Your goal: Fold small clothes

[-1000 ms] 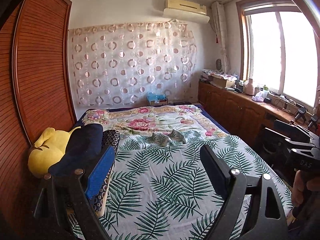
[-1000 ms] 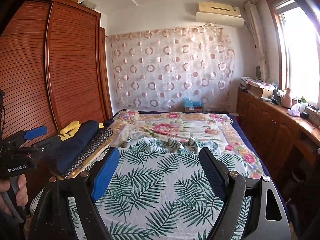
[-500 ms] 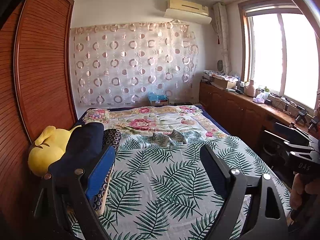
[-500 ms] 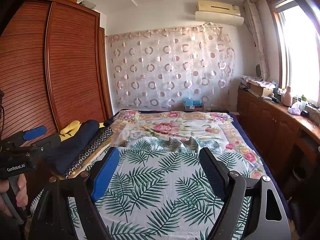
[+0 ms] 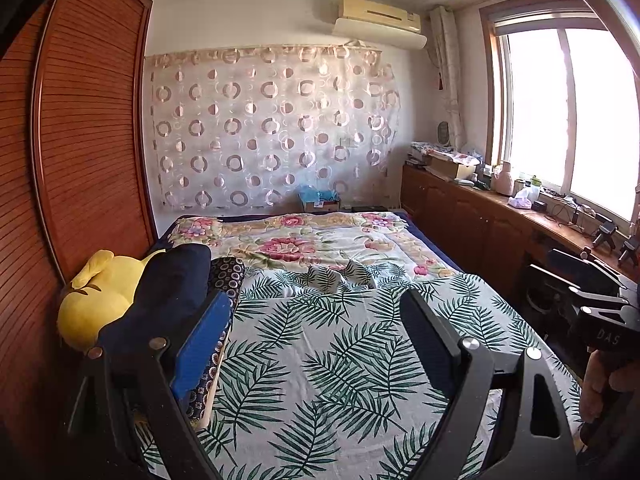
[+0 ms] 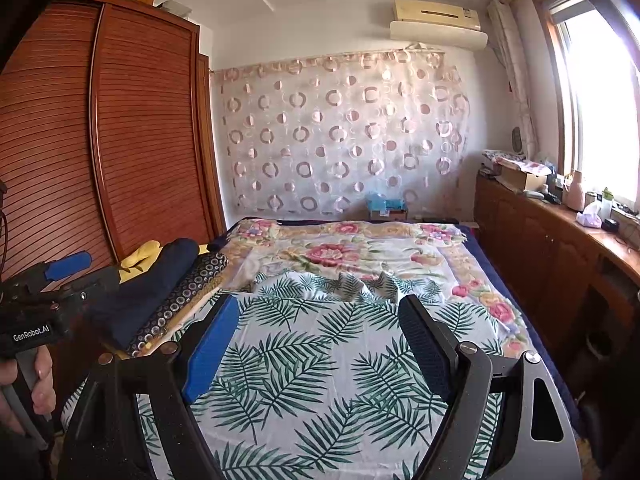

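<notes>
Left wrist view: the left gripper (image 5: 316, 320) is spread wide with nothing between its 2 fingers, and it is held level above the near end of the bed (image 5: 344, 360), looking along it toward the curtain (image 5: 272, 128). Straight ahead of the fingertips, where the palm-leaf sheet (image 5: 320, 368) meets the floral quilt (image 5: 312, 240), sits a small rumpled bit of leaf-print cloth (image 5: 340, 276) — it may be the small garment to fold or only a bunched edge of the sheet; I cannot tell which. Just off the blue finger's outer side a dark navy roll (image 5: 168, 296) lies on a dotted fabric (image 5: 226, 276), with a yellow plush toy (image 5: 100, 300) beyond, all pushed against the wardrobe (image 5: 80, 140), probably to keep the middle of the bed free as a work surface. At the far right edge the right gripper (image 5: 600, 300) shows, with a hand (image 5: 604, 388) on its grip.

Right wrist view: the right gripper is equally wide and empty, aimed the same way from a little further right. The rumpled leaf-print cloth lies directly beyond the gap between its fingers, well out of reach. The left gripper appears at the far left — level with this one.

Both tools held high and apart would suit either an approach to the cloth or a pause after laying it down.
</notes>
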The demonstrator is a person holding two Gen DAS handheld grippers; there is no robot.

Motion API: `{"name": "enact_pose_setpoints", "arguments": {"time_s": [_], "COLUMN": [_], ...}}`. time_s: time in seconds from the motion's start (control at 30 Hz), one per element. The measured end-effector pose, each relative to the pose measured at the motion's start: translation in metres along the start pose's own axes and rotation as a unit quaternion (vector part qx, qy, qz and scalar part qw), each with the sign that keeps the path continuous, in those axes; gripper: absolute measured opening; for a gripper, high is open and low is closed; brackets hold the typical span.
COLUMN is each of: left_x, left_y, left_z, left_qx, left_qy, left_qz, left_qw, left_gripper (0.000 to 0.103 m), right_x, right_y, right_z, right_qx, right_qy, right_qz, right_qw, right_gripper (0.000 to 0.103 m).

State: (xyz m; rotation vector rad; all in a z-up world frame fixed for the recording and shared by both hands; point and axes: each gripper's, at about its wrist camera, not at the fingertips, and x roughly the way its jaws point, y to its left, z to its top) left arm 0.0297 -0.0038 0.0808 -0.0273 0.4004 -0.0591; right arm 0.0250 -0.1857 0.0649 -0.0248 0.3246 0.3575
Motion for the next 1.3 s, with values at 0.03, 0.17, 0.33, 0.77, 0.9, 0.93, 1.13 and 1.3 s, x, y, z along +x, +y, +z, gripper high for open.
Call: {"name": "enact_pose_setpoints", "arguments": {"time_s": [0.03, 0.17, 0.33, 0.77, 0.9, 0.93, 1.13, 1.3], "left_x": [0.000, 0.000, -0.002, -0.003, -0.004, -0.004, -0.004, -0.005], "left_y": [0.000, 0.003, 0.009, 0.012, 0.013, 0.014, 0.014, 0.016], "left_z": [0.000, -0.001, -0.001, -0.001, 0.000, 0.000, 0.000, 0.000], "left_qx": [0.000, 0.000, -0.002, -0.002, -0.001, -0.002, -0.002, -0.003], "left_qy": [0.000, -0.002, -0.002, -0.003, -0.003, -0.003, -0.004, -0.005], "left_qz": [0.000, 0.002, 0.005, 0.007, 0.008, 0.008, 0.008, 0.009], "left_qw": [1.0000, 1.0000, 1.0000, 1.0000, 1.0000, 1.0000, 1.0000, 0.9999], "left_gripper": [0.088, 0.088, 0.087, 0.088, 0.087, 0.087, 0.088, 0.088], "right_x": [0.000, 0.000, 0.001, 0.001, 0.001, 0.001, 0.001, 0.001], "right_y": [0.000, -0.002, -0.001, -0.003, -0.003, -0.002, -0.001, -0.002], "right_z": [0.000, 0.000, -0.001, -0.002, -0.002, -0.002, -0.003, -0.003], "right_qx": [0.000, 0.000, 0.000, -0.001, -0.001, -0.001, -0.001, 0.000], "right_qy": [0.001, 0.000, 0.000, 0.000, 0.000, 0.000, 0.000, 0.000], "right_qz": [0.001, 0.002, 0.000, 0.002, 0.001, 0.002, 0.002, 0.001], "right_qw": [1.000, 1.000, 1.000, 1.000, 1.000, 1.000, 1.000, 1.000], "right_gripper": [0.084, 0.084, 0.084, 0.084, 0.084, 0.084, 0.084, 0.084]}}
